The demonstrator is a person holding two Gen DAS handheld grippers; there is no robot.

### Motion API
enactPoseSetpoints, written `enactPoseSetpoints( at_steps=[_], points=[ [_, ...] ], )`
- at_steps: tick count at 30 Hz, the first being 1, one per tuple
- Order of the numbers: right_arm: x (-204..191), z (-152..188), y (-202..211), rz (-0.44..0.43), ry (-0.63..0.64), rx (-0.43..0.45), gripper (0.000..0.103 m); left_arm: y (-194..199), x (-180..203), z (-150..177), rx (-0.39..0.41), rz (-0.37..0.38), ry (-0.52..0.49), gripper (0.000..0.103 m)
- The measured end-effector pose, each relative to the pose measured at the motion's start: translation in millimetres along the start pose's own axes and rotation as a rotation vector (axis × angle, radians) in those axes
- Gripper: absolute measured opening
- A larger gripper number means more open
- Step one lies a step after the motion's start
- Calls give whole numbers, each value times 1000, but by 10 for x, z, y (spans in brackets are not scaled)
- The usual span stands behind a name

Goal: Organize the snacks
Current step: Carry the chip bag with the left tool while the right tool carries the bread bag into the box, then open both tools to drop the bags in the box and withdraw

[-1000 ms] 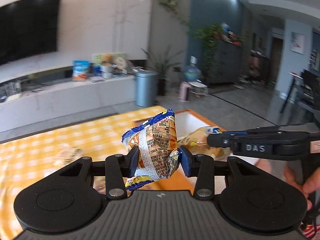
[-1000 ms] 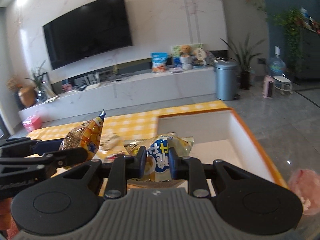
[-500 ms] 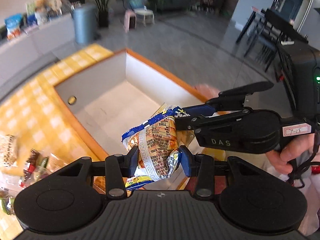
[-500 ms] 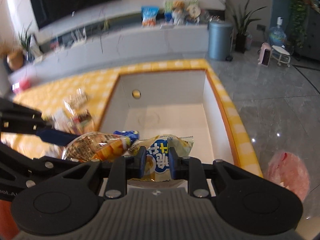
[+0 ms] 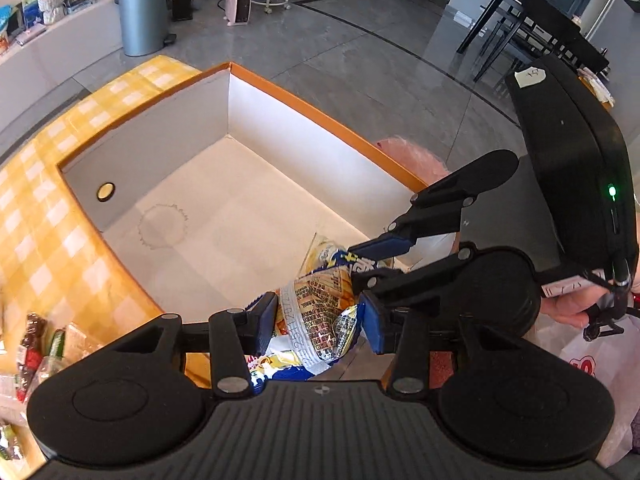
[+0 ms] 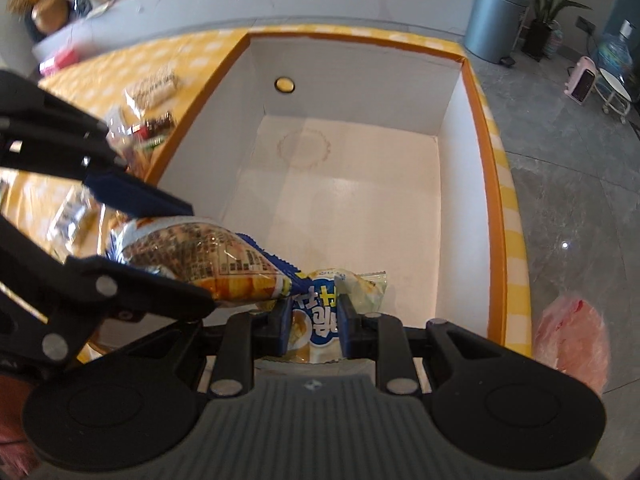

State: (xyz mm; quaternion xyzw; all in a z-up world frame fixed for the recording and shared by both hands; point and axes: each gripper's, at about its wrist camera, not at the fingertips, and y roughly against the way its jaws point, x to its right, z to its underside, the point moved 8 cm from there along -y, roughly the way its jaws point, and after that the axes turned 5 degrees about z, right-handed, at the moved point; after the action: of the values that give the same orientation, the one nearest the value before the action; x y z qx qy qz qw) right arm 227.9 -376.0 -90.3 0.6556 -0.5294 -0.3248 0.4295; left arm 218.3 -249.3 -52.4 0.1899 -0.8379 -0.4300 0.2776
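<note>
Closest to each camera, a black two-finger gripper fills the lower edge of its view, blocking whatever lies beneath. Seen from the left wrist, the left gripper [image 5: 318,318] is clamped on an orange snack bag [image 5: 316,316] printed with small text and edged in blue; the bag's lower end disappears behind the gripper body. Just beyond it, the right gripper [image 5: 362,262] reaches in from the right, its blue-padded fingers closed on a yellow snack bag [image 5: 330,254] with blue lettering, most of which is covered by the orange bag and the fingers. A little of the hand [image 5: 572,308] holding that tool shows at the right edge.

Seen from the right wrist, the right gripper [image 6: 312,318] pinches the yellow snack bag [image 6: 320,316] narrowly, and the orange snack bag [image 6: 208,258] crosses in from the left, its tip overlapping the yellow one. The left gripper [image 6: 164,256] holding it is partly cut off by the frame.

Both bags hang over the near end of a white box [image 5: 280,120] with an orange rim. Its floor shows a faint round stain, and its far wall has a small round hole.

Left of the box, on a yellow checked tablecloth [image 6: 188,56], lie more small snack packets [image 6: 150,90], blurred and hard to identify. A pink bag [image 6: 572,336] sits on the grey floor to the right, and a grey bin [image 5: 142,16] stands farther off.
</note>
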Motion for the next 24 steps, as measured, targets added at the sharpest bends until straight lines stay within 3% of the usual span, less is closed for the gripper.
enactPoseSetpoints(
  at_steps=[9,16,24],
  points=[
    [-50,70,-92,9,86,-76,22,-100,-24,-16,-11,54,58,51],
    [-35,72,-49,32,95,-77,27,-118,-52,-5,-21,73,113,59],
    [-71,-4,128,87,141,-37,44,-24,-28,-5,-10,52,118,70]
  ],
)
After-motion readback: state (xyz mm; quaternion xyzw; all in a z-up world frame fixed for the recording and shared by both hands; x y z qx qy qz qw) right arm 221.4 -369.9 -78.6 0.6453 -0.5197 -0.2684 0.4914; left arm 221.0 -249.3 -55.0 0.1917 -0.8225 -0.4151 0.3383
